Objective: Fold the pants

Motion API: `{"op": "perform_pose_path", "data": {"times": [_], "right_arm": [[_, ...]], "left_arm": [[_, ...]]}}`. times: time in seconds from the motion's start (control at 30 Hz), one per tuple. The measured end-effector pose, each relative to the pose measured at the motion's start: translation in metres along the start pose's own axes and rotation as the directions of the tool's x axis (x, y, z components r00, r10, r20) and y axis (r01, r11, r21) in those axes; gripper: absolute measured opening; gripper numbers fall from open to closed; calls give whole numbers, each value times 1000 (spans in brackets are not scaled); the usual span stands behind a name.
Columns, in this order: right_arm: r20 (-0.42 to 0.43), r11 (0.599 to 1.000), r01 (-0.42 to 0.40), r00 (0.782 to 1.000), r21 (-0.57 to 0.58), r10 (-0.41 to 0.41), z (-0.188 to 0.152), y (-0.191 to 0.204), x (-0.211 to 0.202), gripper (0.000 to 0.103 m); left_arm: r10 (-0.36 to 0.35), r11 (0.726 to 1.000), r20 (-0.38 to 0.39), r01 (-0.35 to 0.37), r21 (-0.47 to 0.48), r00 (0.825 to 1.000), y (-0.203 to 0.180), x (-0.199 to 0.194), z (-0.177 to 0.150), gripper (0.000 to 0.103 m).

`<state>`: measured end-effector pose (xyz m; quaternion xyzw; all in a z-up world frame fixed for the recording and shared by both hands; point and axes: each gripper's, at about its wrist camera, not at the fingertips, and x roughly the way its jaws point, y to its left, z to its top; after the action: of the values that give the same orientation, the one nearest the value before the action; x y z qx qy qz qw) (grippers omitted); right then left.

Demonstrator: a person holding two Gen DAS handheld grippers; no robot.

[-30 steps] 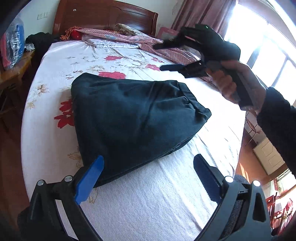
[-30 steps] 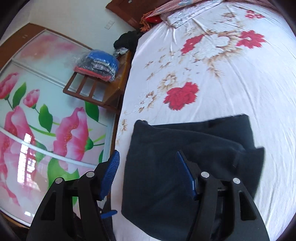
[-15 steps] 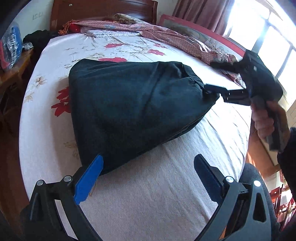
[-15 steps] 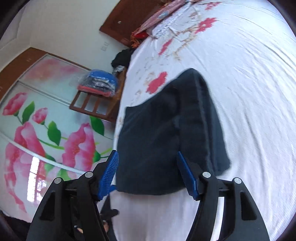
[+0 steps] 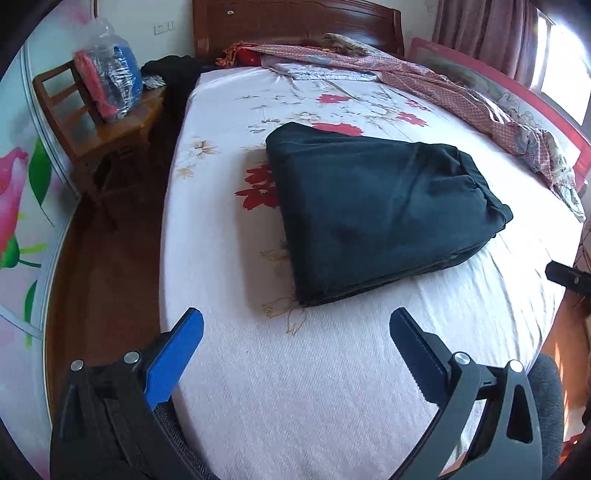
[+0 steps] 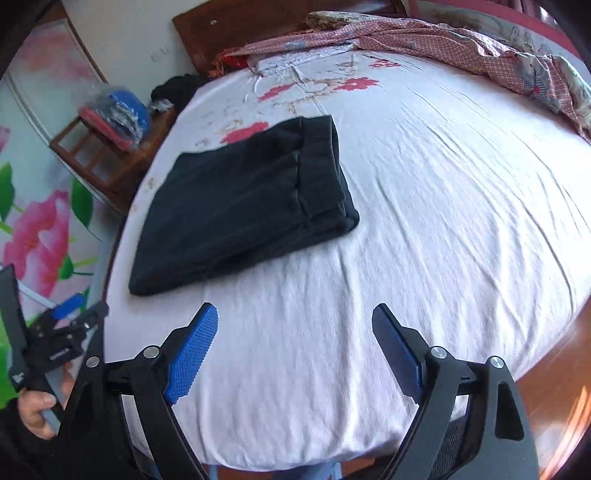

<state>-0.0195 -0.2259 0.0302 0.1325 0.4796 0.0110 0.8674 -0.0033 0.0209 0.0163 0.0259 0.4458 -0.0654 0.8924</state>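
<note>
The dark pants point(image 5: 376, 210) lie folded in a flat stack on the white flowered bed point(image 5: 303, 398). They also show in the right wrist view point(image 6: 243, 206), left of the bed's middle. My left gripper point(image 5: 295, 328) is open and empty, held above the near bed edge, short of the pants. My right gripper point(image 6: 295, 325) is open and empty, also near the front edge, apart from the pants. The left gripper also shows at the far left of the right wrist view point(image 6: 79, 308).
A wooden chair point(image 5: 92, 122) with a plastic-wrapped bundle stands left of the bed. A red patterned quilt point(image 5: 461, 99) lies along the far right side. The wooden headboard point(image 5: 295, 26) is at the back. Wooden floor lies beside the bed.
The right gripper has let go of the pants' right corner and drawn back to the near edge. The left gripper has pulled back too. The pants now lie flat.
</note>
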Motion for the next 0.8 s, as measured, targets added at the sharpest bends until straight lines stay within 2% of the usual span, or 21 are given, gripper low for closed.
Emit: {"op": "perform_pose_path", "data": {"times": [0.1, 0.2, 0.23, 0.37, 0.43, 0.53, 0.6, 0.67, 0.8], "right_arm": [[39, 985, 144, 989, -99, -141, -14, 20, 4, 85], [125, 967, 223, 970, -121, -208, -27, 38, 4, 85], [151, 962, 253, 960, -107, -236, -31, 44, 3, 90], [238, 965, 261, 939, -31, -246, -48, 49, -4, 93], [251, 968, 252, 936, 8, -246, -52, 46, -7, 93], [284, 964, 264, 922, 28, -261, -59, 44, -18, 93], [276, 974, 221, 934, 51, -226, -59, 41, -22, 93], [255, 982, 186, 948, 36, -189, -60, 48, -22, 93], [270, 975, 215, 944, -60, -192, -68, 69, -20, 93]], "left_arm": [[63, 998, -4, -63, 7, 998, -7, -3, -4, 101], [114, 993, 6, -114, 32, 993, -15, -5, -8, 101], [148, 988, 11, -148, 40, 989, -17, -6, -9, 101], [158, 987, 54, -158, 0, 986, -12, -15, -10, 101], [166, 986, 67, -165, -18, 984, -9, -19, -11, 101], [140, 988, 89, -134, -74, 986, -4, -29, -13, 101], [105, 989, 94, -94, -112, 990, -5, -35, -14, 101], [106, 990, 65, -99, -103, 992, -14, -36, -17, 101], [130, 991, 73, -127, -45, 989, -30, -43, -24, 101]]}}
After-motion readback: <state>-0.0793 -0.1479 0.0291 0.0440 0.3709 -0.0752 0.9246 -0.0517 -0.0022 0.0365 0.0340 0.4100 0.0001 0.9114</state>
